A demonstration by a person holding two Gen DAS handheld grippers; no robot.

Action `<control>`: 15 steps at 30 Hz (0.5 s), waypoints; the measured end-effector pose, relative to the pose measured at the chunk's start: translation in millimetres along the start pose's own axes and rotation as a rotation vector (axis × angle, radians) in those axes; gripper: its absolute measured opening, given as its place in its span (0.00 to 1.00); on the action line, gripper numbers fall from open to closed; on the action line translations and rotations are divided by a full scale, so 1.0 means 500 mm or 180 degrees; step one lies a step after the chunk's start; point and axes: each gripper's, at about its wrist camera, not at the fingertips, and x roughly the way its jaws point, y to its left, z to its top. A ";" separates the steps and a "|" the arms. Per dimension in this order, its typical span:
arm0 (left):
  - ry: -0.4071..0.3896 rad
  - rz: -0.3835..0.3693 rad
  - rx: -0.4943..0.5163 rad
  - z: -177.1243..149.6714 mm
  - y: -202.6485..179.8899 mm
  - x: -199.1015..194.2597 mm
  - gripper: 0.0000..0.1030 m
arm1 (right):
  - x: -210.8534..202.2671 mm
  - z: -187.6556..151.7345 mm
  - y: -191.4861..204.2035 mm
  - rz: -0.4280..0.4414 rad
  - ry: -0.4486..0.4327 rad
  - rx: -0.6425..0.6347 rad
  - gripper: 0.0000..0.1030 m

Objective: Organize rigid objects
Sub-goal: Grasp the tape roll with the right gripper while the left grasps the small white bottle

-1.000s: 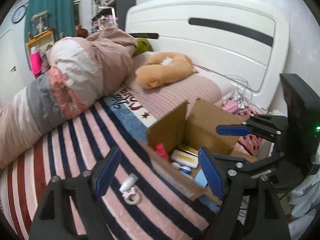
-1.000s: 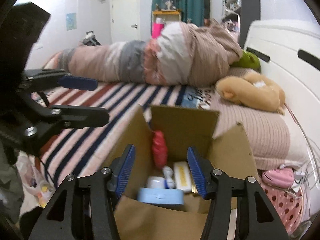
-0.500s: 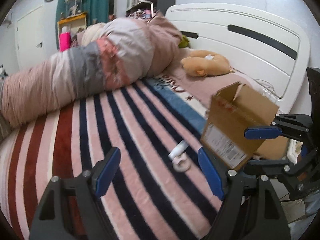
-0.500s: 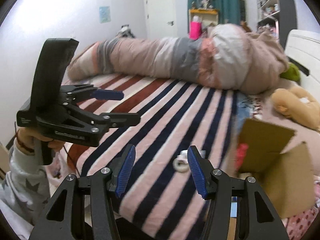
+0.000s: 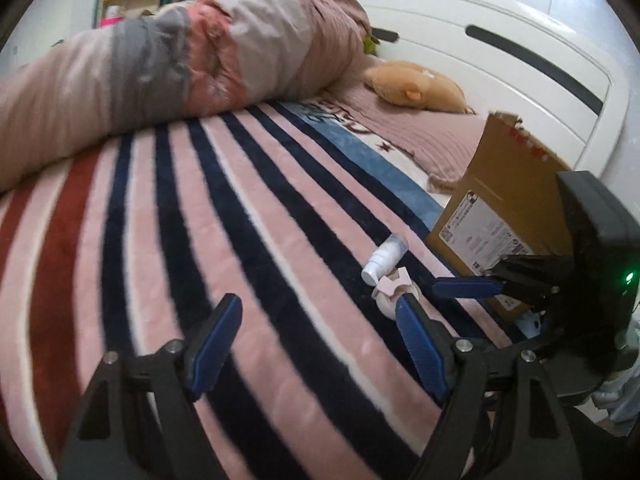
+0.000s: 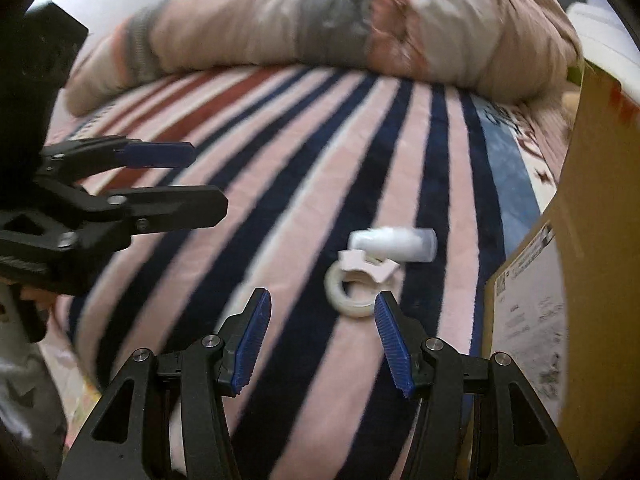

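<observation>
Left gripper in its own camera: jaws spread wide, nothing between them, hovering over the striped blanket. The small white bottle lies on its side ahead and off to the right, just beside the cardboard box. Its long axis runs diagonally, cap end toward the camera, and a white tape ring touches it. The right gripper is already poking in close by.

Over to the right wrist view: right gripper also wide and empty, and here the tape ring sits just ahead, close to the right finger. The bottle lies crosswise beyond it, blurred. The left gripper hangs well off to the side. Looks like the right has the shorter reach.
</observation>
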 end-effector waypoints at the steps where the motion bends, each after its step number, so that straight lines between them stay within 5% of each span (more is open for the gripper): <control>1: 0.0026 -0.0056 0.0018 0.005 -0.002 0.016 0.72 | 0.022 -0.001 -0.011 -0.0014 0.0031 0.0050 0.49; 10: 0.0361 -0.0675 0.0159 0.046 -0.025 0.172 0.37 | 0.059 -0.016 -0.050 -0.0189 -0.0216 0.0214 0.35; 15: 0.0420 -0.0815 0.0187 0.053 -0.044 0.205 0.32 | 0.036 -0.041 -0.035 -0.0318 -0.0210 0.0161 0.36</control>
